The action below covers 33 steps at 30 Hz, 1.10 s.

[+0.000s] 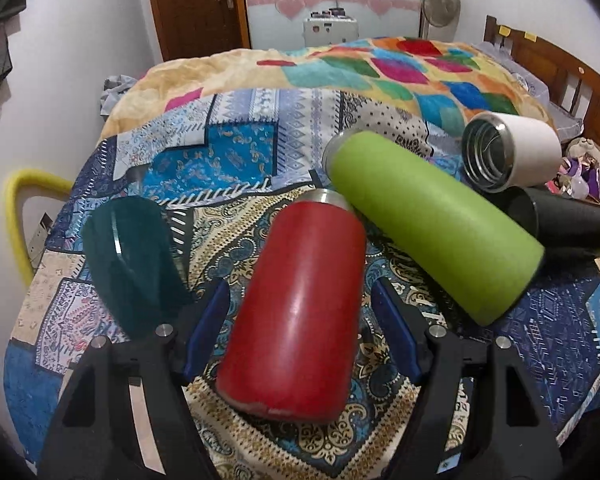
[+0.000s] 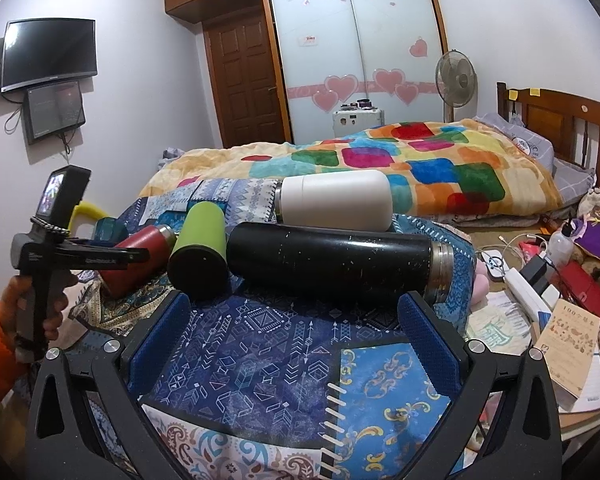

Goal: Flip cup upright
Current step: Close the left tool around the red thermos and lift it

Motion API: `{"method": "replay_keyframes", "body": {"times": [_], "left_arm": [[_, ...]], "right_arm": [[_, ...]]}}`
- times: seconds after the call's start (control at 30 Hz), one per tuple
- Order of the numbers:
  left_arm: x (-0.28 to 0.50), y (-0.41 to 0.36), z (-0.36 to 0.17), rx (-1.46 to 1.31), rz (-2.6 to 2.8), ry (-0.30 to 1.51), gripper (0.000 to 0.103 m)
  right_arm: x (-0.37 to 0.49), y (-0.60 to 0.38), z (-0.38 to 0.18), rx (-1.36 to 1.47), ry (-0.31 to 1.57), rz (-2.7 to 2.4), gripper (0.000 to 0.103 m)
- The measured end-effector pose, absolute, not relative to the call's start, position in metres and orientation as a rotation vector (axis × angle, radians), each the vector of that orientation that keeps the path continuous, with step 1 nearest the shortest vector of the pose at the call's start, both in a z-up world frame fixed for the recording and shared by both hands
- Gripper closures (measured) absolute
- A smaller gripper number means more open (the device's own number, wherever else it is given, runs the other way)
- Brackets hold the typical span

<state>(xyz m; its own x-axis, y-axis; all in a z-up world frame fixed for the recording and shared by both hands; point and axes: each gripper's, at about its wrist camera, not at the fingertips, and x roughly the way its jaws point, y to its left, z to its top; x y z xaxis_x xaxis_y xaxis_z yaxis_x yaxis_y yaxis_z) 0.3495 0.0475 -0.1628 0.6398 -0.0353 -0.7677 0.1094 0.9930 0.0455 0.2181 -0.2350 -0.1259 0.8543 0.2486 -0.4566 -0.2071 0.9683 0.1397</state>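
Note:
Several cups lie on their sides on a patterned cloth (image 1: 240, 152). A red cup (image 1: 296, 308) lies between the open blue fingers of my left gripper (image 1: 300, 300), base toward me; the pads stand apart from its sides. A green cup (image 1: 432, 224), a white cup (image 1: 512, 152), a black cup (image 1: 572, 224) and a dark teal cup (image 1: 128, 264) lie around it. My right gripper (image 2: 296, 312) is open and empty, just short of the black cup (image 2: 332, 260). The white cup (image 2: 336, 198), green cup (image 2: 200, 248) and red cup (image 2: 140, 256) lie beyond.
A bed with a colourful blanket (image 2: 380, 160) lies behind the table. Books and clutter (image 2: 560, 320) sit to the right. A yellow chair back (image 1: 16, 216) stands at the left. The hand holding the left gripper (image 2: 44, 268) shows in the right wrist view.

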Motion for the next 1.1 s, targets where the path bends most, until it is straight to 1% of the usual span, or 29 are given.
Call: {"method": "replay_keyframes", "body": {"times": [0.1,0.17,0.4,0.63,1.1], "left_arm": [[0.355,0.044,-0.168,0.097,-0.089,0.889,0.031],[0.358,0.042,-0.170,0.118,-0.076,0.888,0.035],[0.355,0.040,-0.169,0.150,-0.090,0.886,0.038],[0.324,0.040,-0.157,0.156,-0.119,0.866,0.040],[0.246,0.035,-0.111,0.162,-0.170,0.774,0.041]], "right_arm": [[0.220,-0.235,-0.128,0.087,0.496,0.239,0.000],[0.222,-0.235,-0.129,0.089,0.499,0.240,0.000],[0.221,-0.232,-0.128,0.086,0.497,0.250,0.000],[0.214,-0.223,-0.121,0.063,0.474,0.274,0.000],[0.187,-0.217,-0.102,0.056,0.424,0.294,0.000]]}}
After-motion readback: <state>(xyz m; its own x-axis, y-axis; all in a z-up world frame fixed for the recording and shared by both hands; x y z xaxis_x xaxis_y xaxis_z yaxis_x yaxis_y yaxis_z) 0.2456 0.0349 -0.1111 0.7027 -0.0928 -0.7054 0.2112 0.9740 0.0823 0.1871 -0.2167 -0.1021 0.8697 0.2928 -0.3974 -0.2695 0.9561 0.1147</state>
